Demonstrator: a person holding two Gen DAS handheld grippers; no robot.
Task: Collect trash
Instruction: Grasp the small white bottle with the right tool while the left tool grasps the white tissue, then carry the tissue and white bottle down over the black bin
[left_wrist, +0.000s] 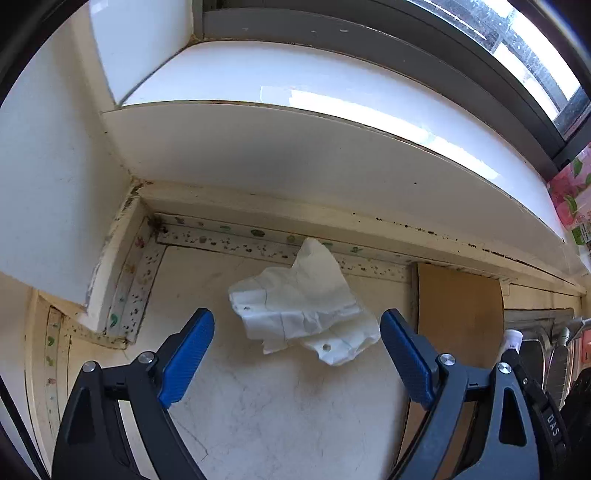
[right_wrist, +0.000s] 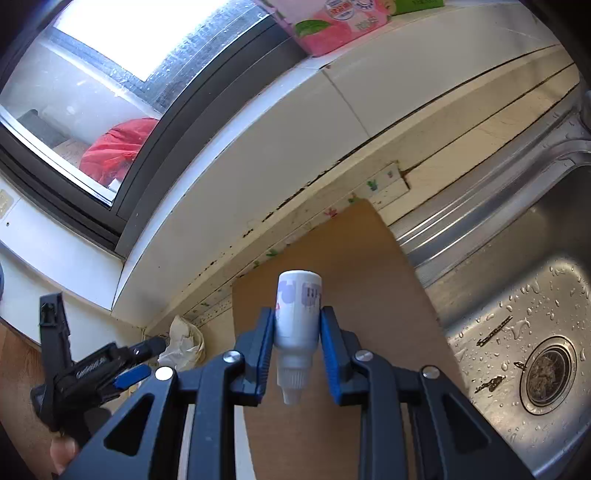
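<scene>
Left gripper hangs over the countertop, jaws spread wide, blue pads well apart with nothing pinched. Crumpled white tissue lies on the counter just ahead of the fingertips, between them in the left wrist view but not touched by either pad. The tissue sits near the back corner, its top edge against the stained sealing strip under the window sill. A brown board lies flat on the counter just right of the tissue.

Right gripper is clamped on a small white plastic bottle, blue pads pressing both sides of its body. The bottle's base points away from the camera, and its ribbed cap and nozzle point back toward it. It is held above the brown board, off the surface. Grey-purple print on the label, not readable.

To the right of the board is a stainless sink, wet with droplets, with a drain strainer and a few dark scraps on its floor. In the right wrist view the left gripper shows at lower left beside the tissue. A pink package stands on the sill by the window.
</scene>
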